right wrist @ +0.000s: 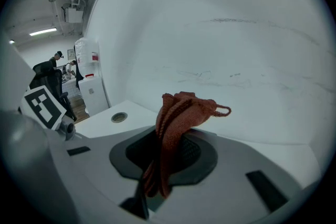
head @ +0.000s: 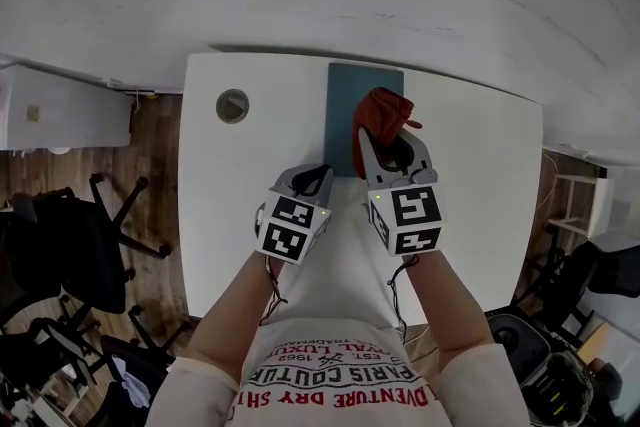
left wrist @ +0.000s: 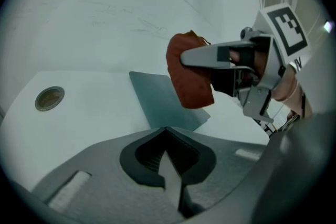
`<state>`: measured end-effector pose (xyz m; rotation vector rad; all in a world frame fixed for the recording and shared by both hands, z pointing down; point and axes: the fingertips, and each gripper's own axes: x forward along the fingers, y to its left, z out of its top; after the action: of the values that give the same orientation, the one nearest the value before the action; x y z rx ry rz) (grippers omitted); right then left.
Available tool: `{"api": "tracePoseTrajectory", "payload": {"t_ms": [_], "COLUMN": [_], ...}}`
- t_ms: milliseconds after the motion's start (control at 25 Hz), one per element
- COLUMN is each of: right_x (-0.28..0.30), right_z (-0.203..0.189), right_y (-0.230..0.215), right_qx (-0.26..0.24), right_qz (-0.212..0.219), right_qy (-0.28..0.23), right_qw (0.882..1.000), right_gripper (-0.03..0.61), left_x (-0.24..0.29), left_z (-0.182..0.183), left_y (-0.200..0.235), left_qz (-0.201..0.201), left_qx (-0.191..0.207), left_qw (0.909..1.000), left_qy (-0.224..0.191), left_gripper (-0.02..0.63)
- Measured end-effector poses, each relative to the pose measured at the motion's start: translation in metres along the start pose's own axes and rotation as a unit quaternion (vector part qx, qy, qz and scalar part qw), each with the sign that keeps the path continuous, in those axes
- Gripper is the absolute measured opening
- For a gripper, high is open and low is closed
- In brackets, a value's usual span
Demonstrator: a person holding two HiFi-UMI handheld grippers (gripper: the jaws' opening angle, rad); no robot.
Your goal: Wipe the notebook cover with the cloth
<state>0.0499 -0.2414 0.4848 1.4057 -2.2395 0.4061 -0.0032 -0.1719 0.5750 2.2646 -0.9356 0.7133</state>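
- Overhead, the head view shows a white rectangular table (head: 480, 175) with a dark teal rectangular notebook (head: 350, 100) lying flat at the middle of its far edge. A round metal cable port (head: 232, 105) sits to its left.
- Only this view shows both tools side by side. The right gripper (head: 394, 147) is over the notebook's near right part with a rust-red knitted cloth (head: 380, 113) bunched at its tip. The left gripper (head: 312, 177) sits just beside the near left corner.
- Looking along its own jaws, the left gripper view shows the left gripper (left wrist: 168, 136) pressed together with nothing between the jaws.
- It alone gives a side look at the right gripper (left wrist: 191, 57), with the cloth (left wrist: 188, 84) hanging from it above the notebook (left wrist: 160, 102). Whether cloth and cover touch cannot be told.
- The cable port (left wrist: 49, 98) shows at the left.
- The right gripper view hides the notebook entirely. It shows the right gripper (right wrist: 167, 136) clamped on the cloth (right wrist: 178, 115), folds standing up from the jaws and a small loop at the right.
- The cable port (right wrist: 119, 117) lies beyond, on the table (right wrist: 105, 124).
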Motion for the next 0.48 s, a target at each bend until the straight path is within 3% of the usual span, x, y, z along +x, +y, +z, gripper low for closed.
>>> {"api": "tracePoseTrajectory", "payload": {"t_ms": [280,480], "right_x": [0.047,0.082], "right_z": [0.025,0.015], "right_y": [-0.004,-0.004], "right_qx": [-0.018,-0.006], "right_qz": [0.017,0.036], "right_qy": [-0.006,0.021], "right_qw": [1.000,0.999], "right_gripper": [0.081,0.080], "left_x": [0.000,-0.001], "left_z": [0.001,-0.001], "left_y": [0.001,0.001], "left_qz": [-0.005,-0.004], "left_qx": [-0.005,-0.004], "left_qw": [1.0000,1.0000], "left_qy": [0.002,0.003], "left_gripper": [0.010,0.009]}}
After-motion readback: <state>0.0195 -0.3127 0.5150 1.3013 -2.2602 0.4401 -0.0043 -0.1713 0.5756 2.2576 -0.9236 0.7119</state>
